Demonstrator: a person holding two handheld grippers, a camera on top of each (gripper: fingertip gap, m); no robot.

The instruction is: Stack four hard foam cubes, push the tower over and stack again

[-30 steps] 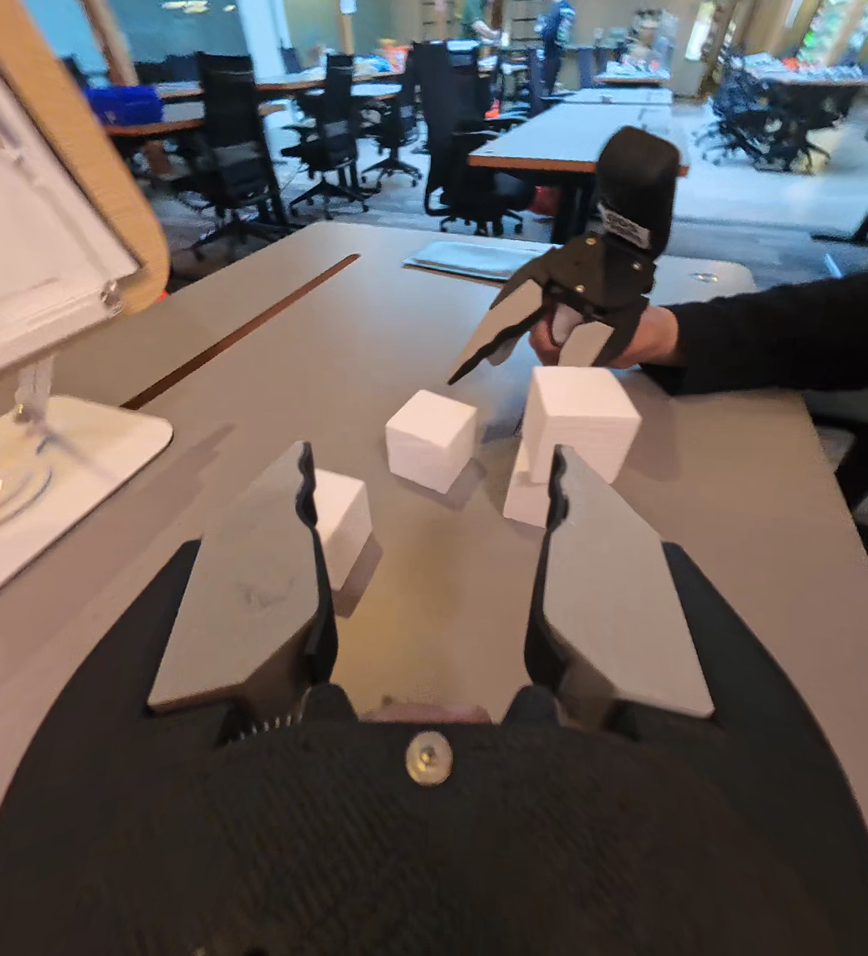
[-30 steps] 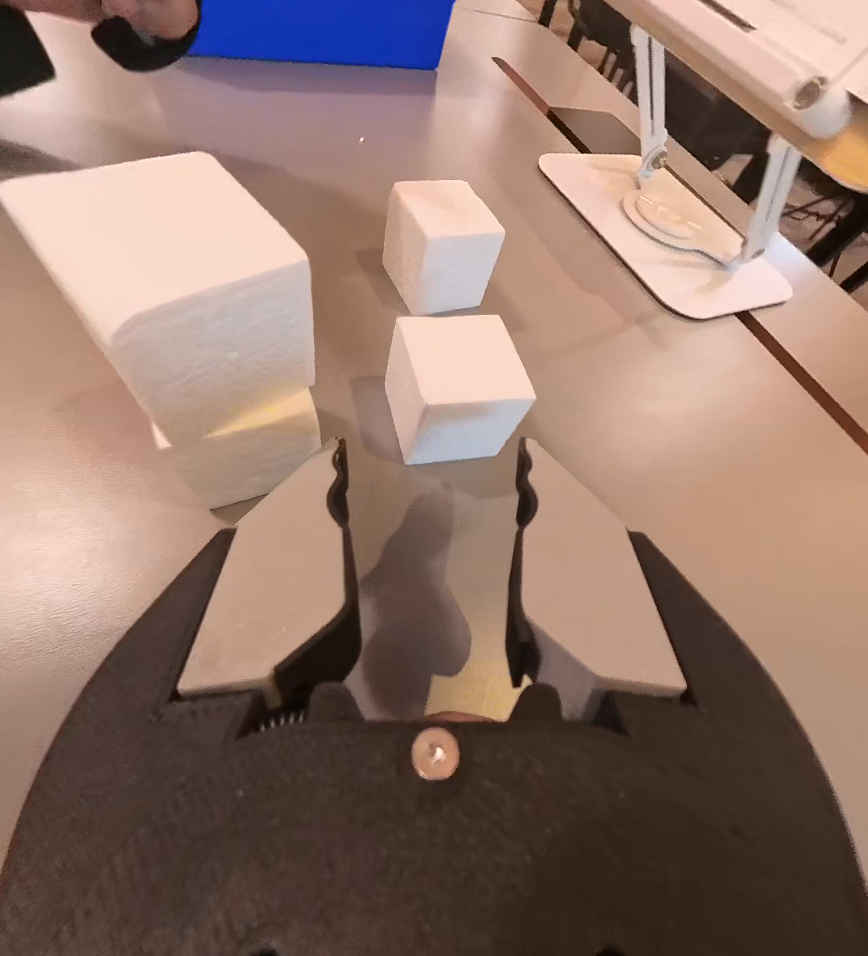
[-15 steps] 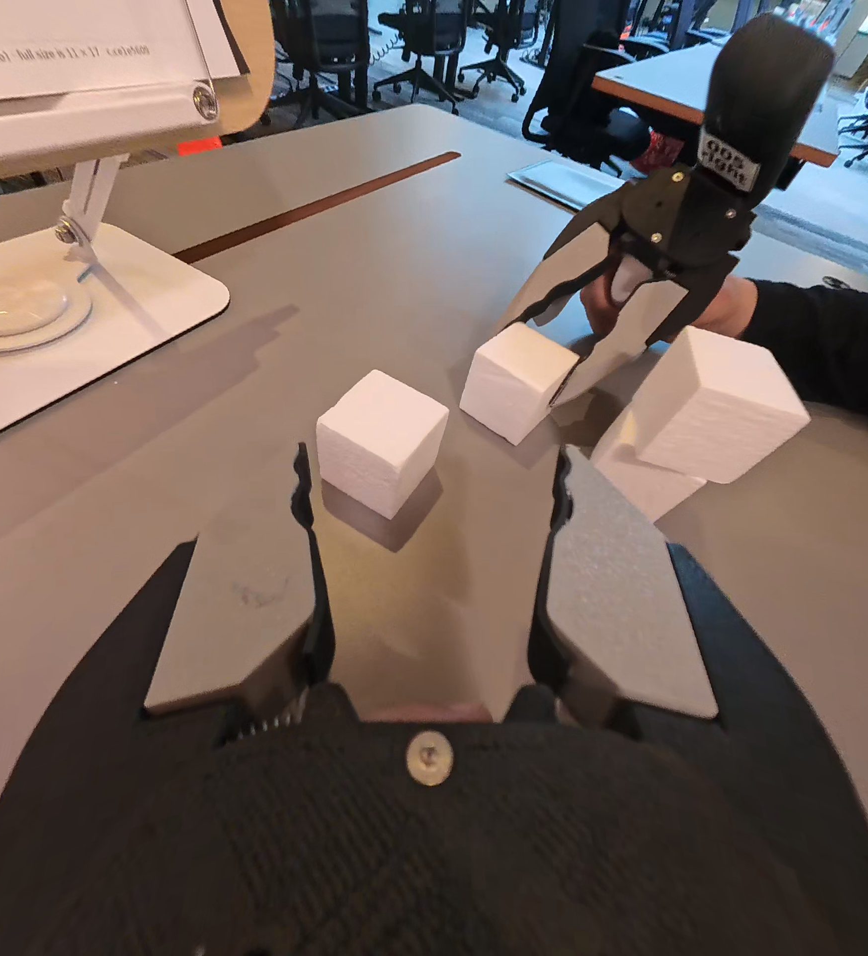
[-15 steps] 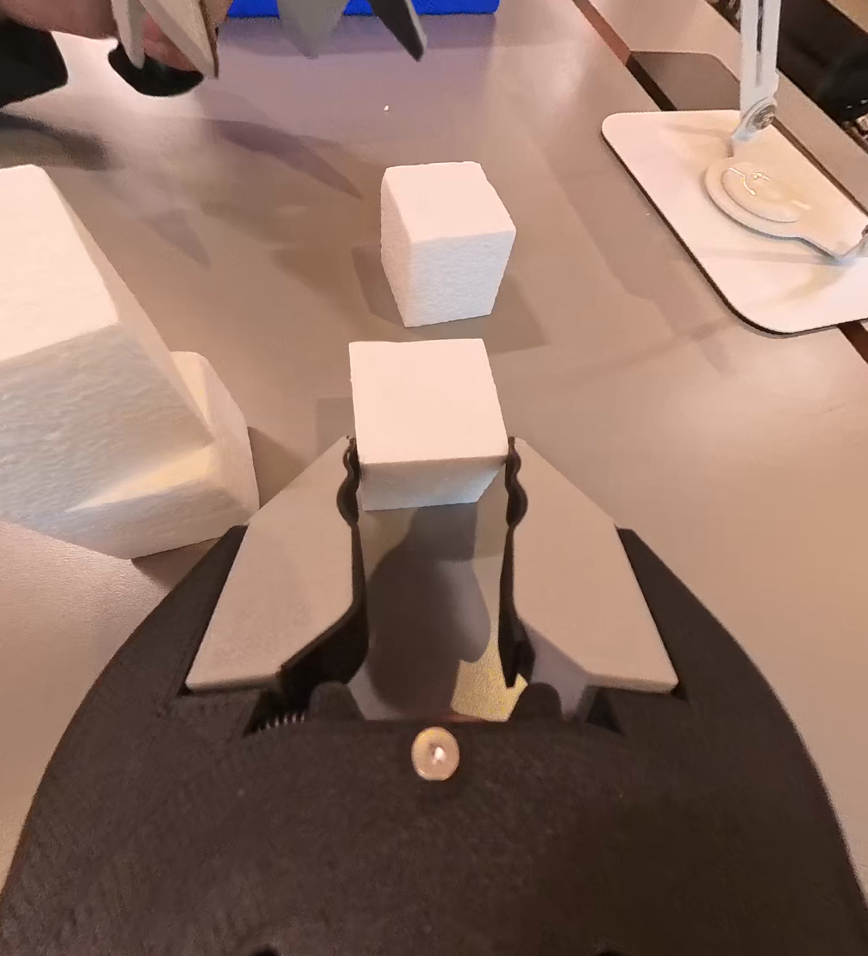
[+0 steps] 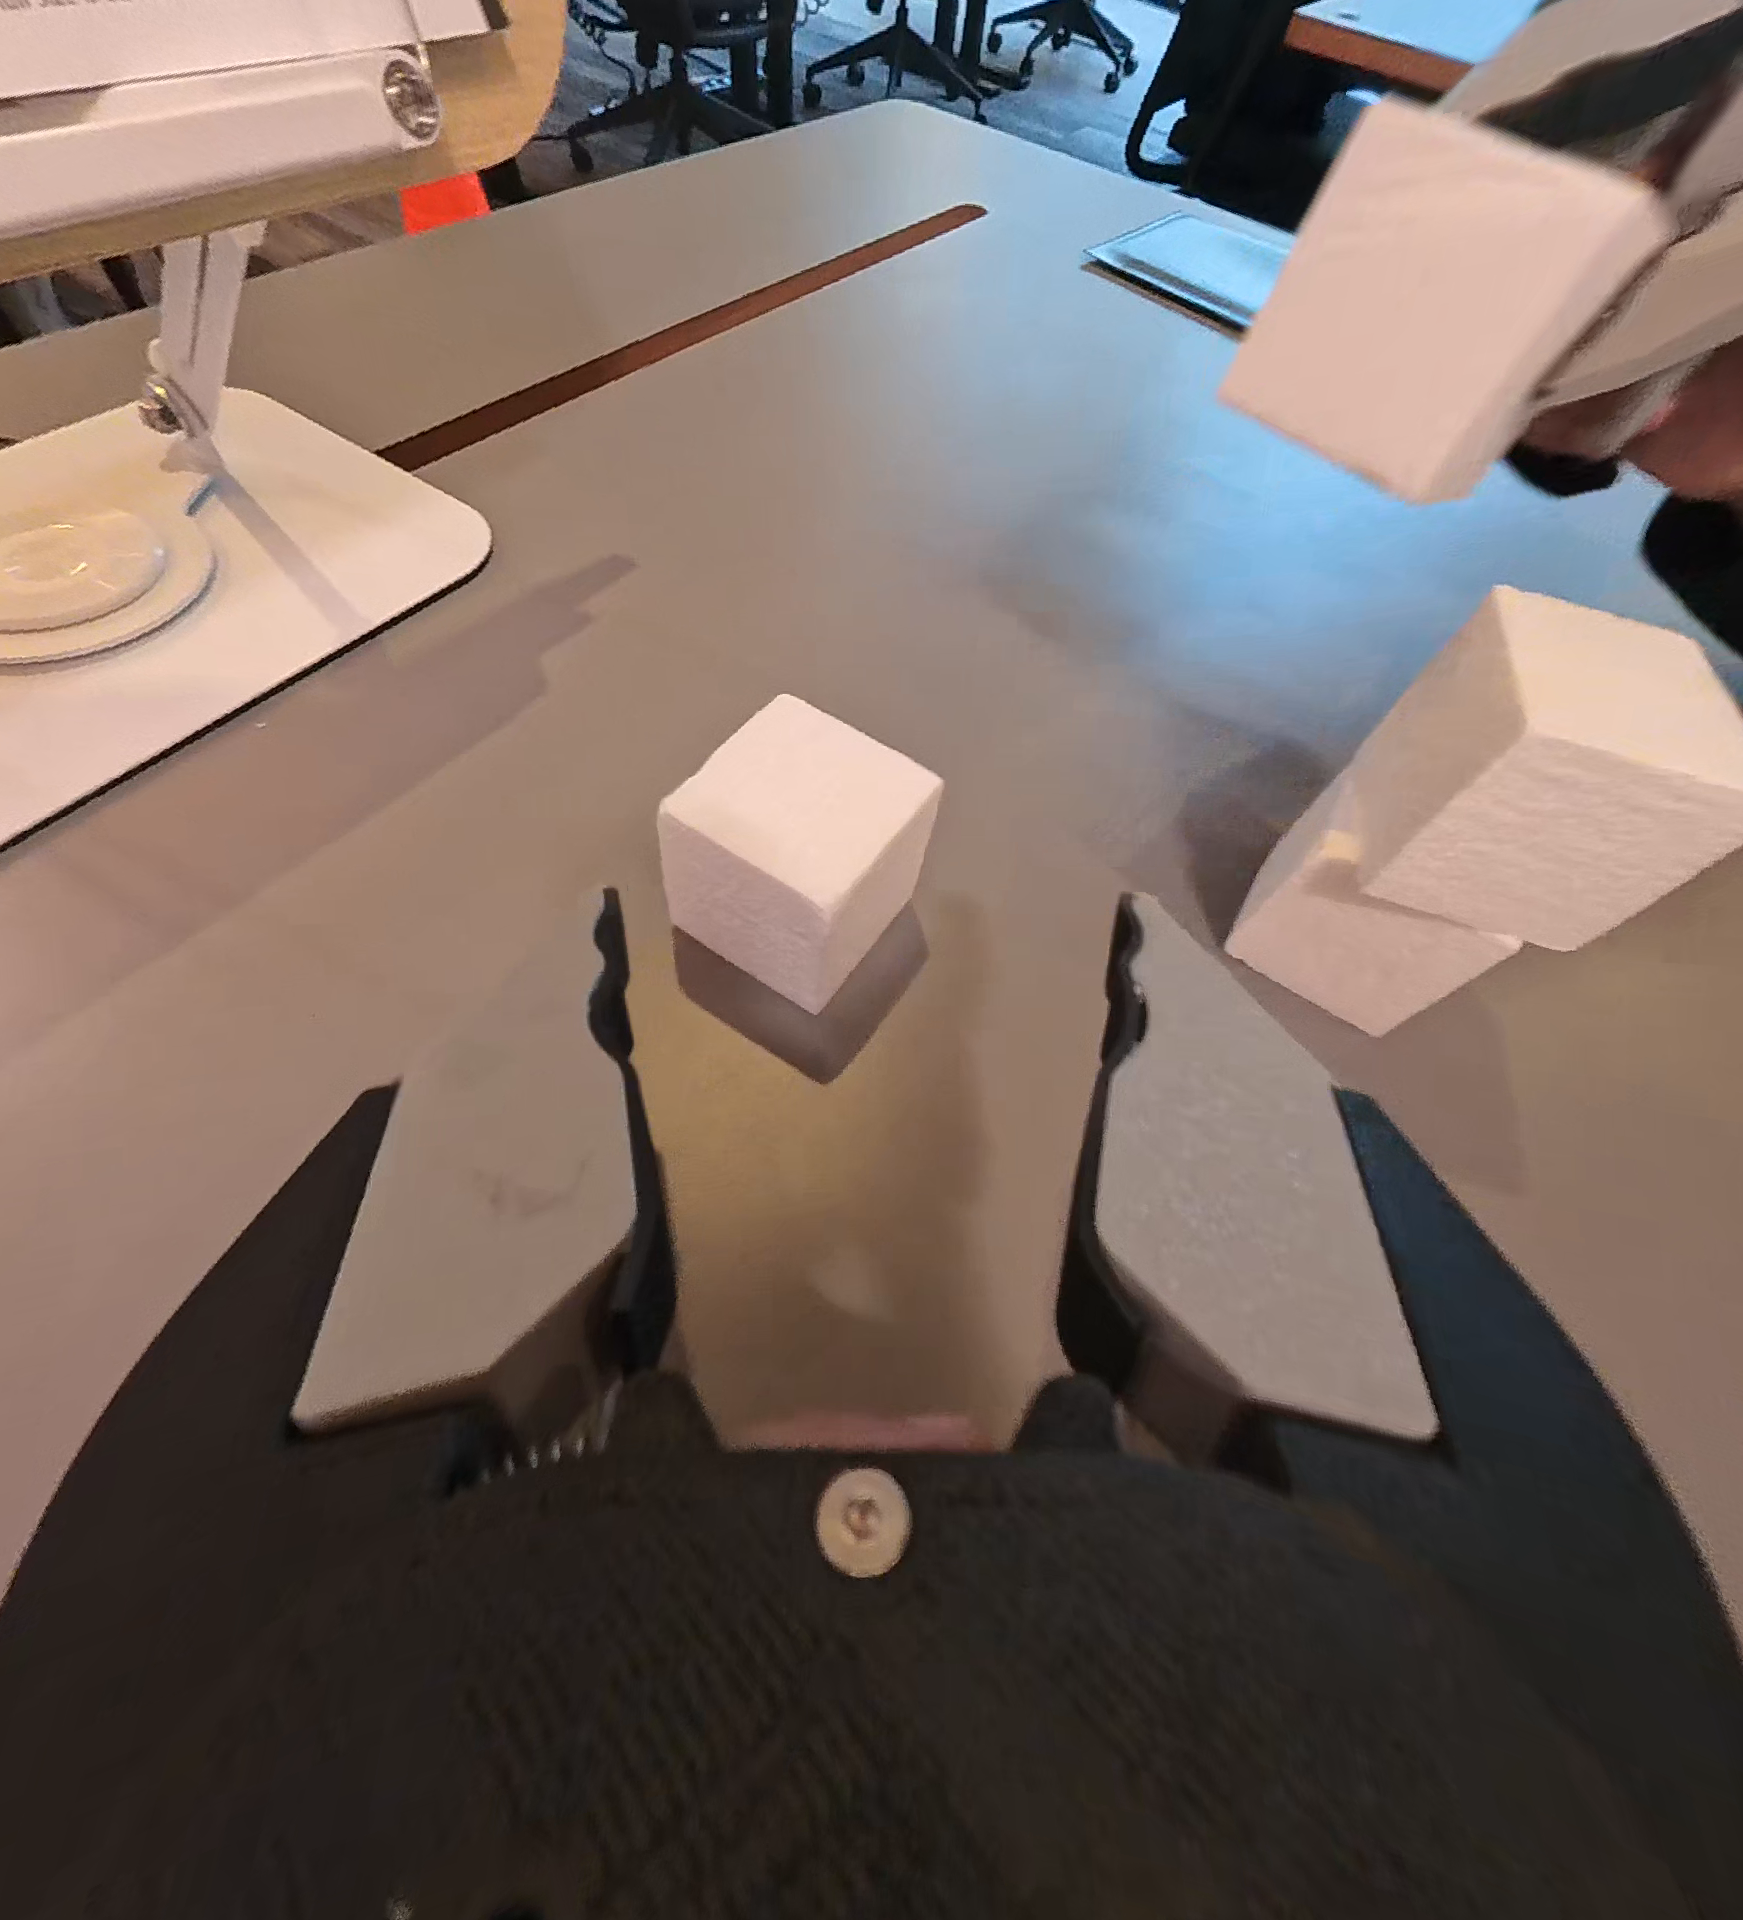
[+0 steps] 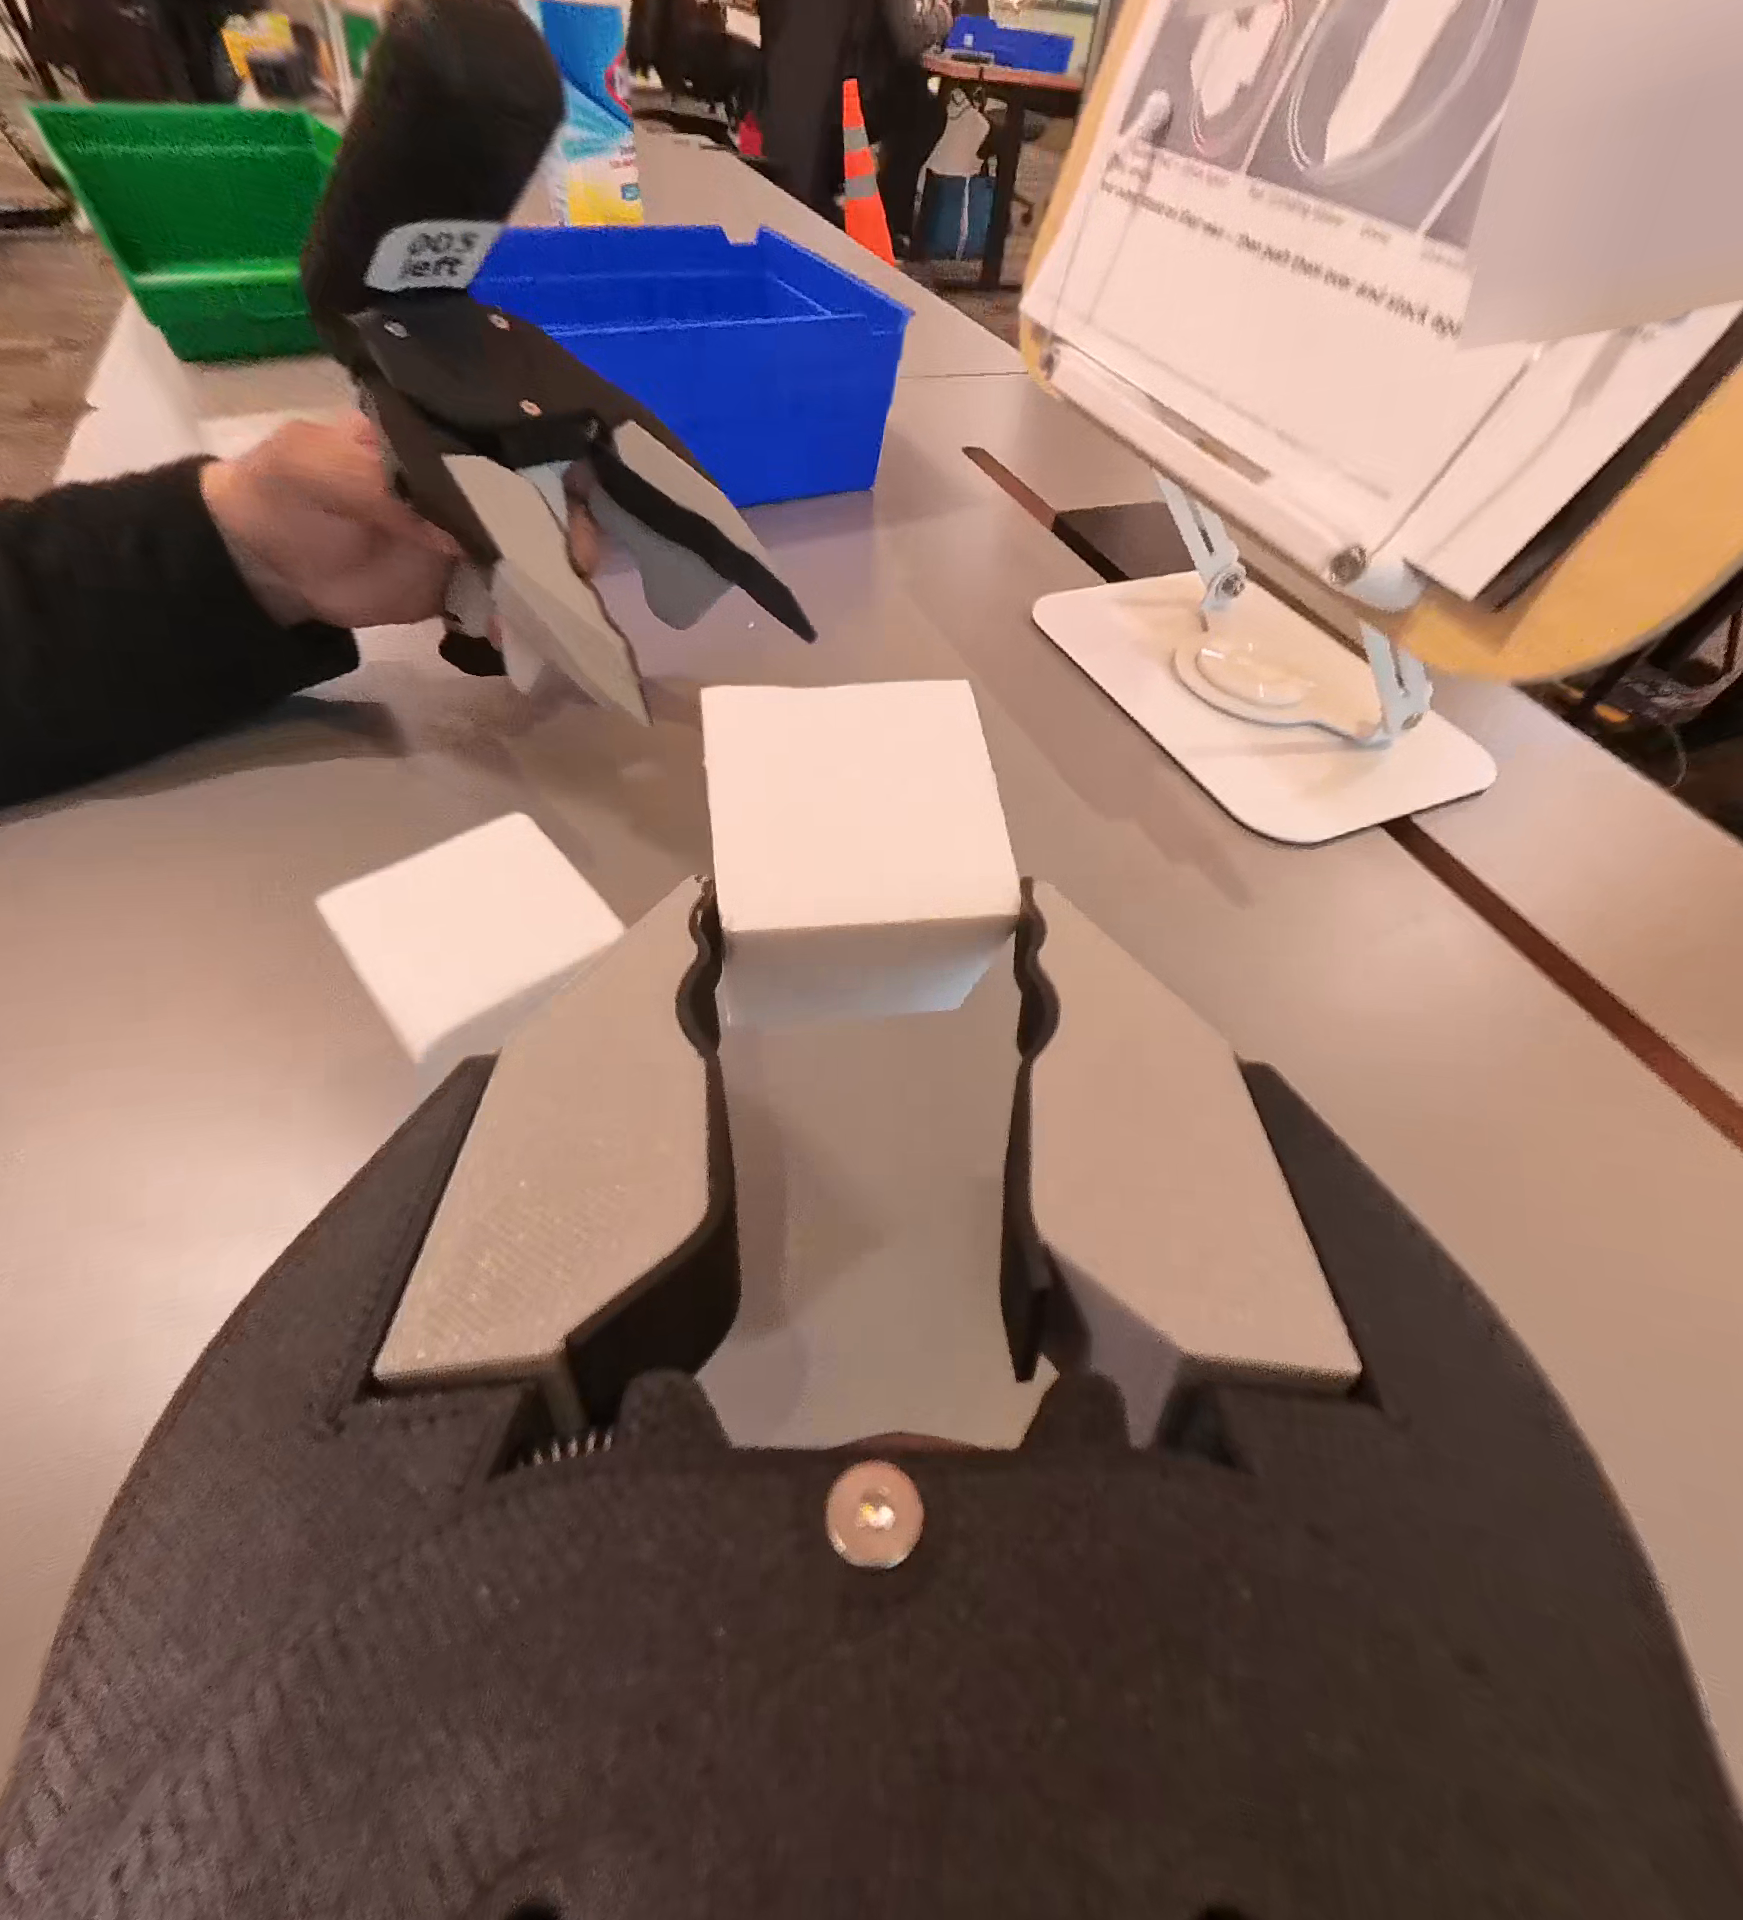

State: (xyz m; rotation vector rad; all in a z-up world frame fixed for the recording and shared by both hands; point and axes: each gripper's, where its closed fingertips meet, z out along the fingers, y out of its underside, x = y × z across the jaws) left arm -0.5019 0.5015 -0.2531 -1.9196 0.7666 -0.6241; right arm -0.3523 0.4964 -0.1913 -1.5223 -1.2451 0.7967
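Lifted clear of the worktop (image 5: 846,499) since half a second ago, the held cube (image 6: 851,821) is clamped between the right gripper (image 6: 862,914) fingertips. In the left wrist view it hangs at 1 o'clock. At 3 o'clock a tilted cube (image 5: 1563,769) leans on a lower cube (image 5: 1355,956), probably touching. A lone cube (image 5: 799,847) sits just ahead of the left gripper (image 5: 862,966), whose fingers are spread wide and empty. At 10 o'clock stands a white stand (image 5: 223,540).

- Bare table (image 5: 846,540): open between the single white cube (image 5: 799,847) and the stand base (image 5: 171,613) at far left.
- Two-cube pile (image 5: 1501,831): blocks the right side.
- Blue bin (image 6: 721,353): closes the far edge.
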